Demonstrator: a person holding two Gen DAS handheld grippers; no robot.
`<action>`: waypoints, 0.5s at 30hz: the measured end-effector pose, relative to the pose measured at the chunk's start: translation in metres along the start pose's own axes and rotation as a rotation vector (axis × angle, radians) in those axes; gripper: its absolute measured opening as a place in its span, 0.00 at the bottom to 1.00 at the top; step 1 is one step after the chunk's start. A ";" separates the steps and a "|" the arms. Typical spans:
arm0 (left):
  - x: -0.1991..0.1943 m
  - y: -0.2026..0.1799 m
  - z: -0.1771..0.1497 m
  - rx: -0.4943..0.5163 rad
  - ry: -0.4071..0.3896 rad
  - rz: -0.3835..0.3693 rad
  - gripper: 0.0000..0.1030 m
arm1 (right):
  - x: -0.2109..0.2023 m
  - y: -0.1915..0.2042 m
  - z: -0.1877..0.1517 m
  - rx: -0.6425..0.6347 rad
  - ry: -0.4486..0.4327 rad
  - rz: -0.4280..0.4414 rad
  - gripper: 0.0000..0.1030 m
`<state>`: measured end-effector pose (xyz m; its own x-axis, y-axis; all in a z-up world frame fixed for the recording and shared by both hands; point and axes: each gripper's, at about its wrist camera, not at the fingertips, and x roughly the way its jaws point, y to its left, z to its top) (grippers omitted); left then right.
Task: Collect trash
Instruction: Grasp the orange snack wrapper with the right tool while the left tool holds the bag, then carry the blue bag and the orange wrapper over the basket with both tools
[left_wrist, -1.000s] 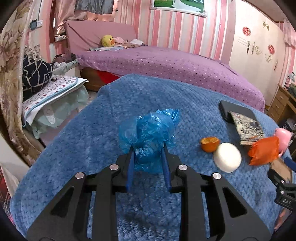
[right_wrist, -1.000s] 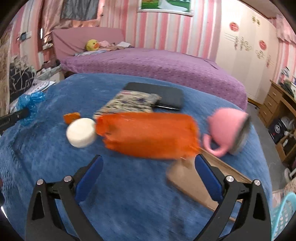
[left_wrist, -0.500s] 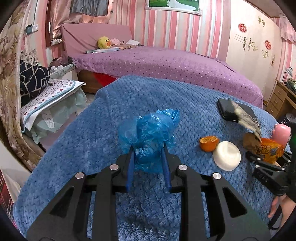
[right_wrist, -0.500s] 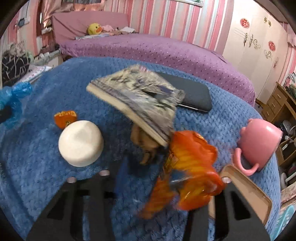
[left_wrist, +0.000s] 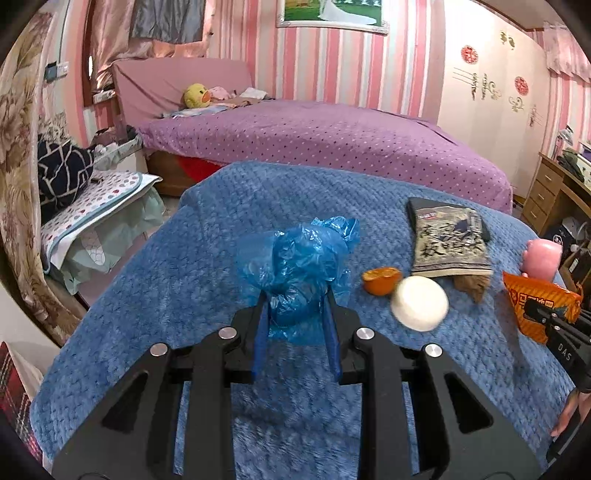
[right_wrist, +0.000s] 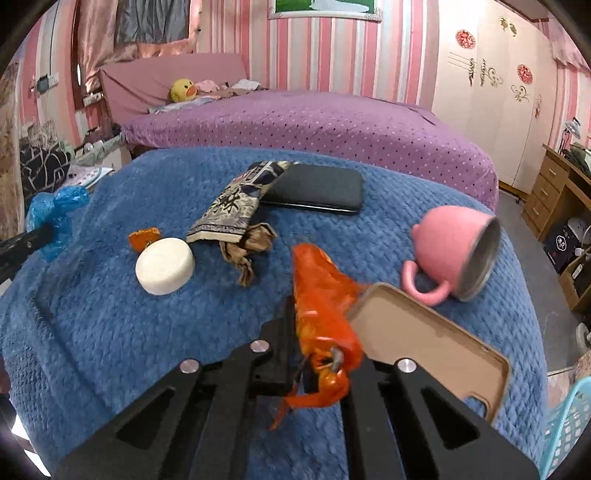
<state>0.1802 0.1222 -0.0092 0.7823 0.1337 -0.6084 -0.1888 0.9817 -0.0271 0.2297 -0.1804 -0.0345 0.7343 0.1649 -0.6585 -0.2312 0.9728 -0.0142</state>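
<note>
My left gripper (left_wrist: 295, 306) is shut on a crumpled blue plastic bag (left_wrist: 301, 266) above the blue blanket (left_wrist: 184, 266). My right gripper (right_wrist: 319, 325) is shut on an orange snack wrapper (right_wrist: 323, 295), held edge-up; the wrapper also shows in the left wrist view (left_wrist: 535, 302). On the blanket lie an orange peel (right_wrist: 144, 236), a white round block (right_wrist: 165, 266) and a crumpled brown paper (right_wrist: 247, 247). The blue bag shows at the left of the right wrist view (right_wrist: 55, 214).
A patterned booklet (right_wrist: 236, 206) leans on a black case (right_wrist: 314, 188). A pink mug (right_wrist: 454, 247) lies on its side beside a brown cardboard piece (right_wrist: 424, 332). A light blue basket (right_wrist: 569, 432) stands at the lower right. A purple bed (left_wrist: 332, 140) lies behind.
My right gripper closed on the orange wrapper and lifted it off the blanket. The booklet was tipped up and has dropped back, uncovering the brown paper. My left gripper still holds the blue bag.
</note>
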 end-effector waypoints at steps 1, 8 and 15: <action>-0.002 -0.002 0.000 0.003 -0.002 -0.005 0.24 | -0.006 -0.002 -0.002 -0.002 -0.010 0.002 0.03; -0.014 -0.033 -0.004 0.053 -0.006 -0.044 0.24 | -0.048 -0.025 -0.011 0.026 -0.075 0.003 0.03; -0.023 -0.071 -0.011 0.091 0.019 -0.110 0.24 | -0.091 -0.054 -0.028 0.073 -0.128 -0.015 0.03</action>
<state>0.1693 0.0482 -0.0023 0.7837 0.0230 -0.6207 -0.0475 0.9986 -0.0230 0.1575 -0.2520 0.0047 0.8139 0.1648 -0.5571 -0.1757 0.9838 0.0342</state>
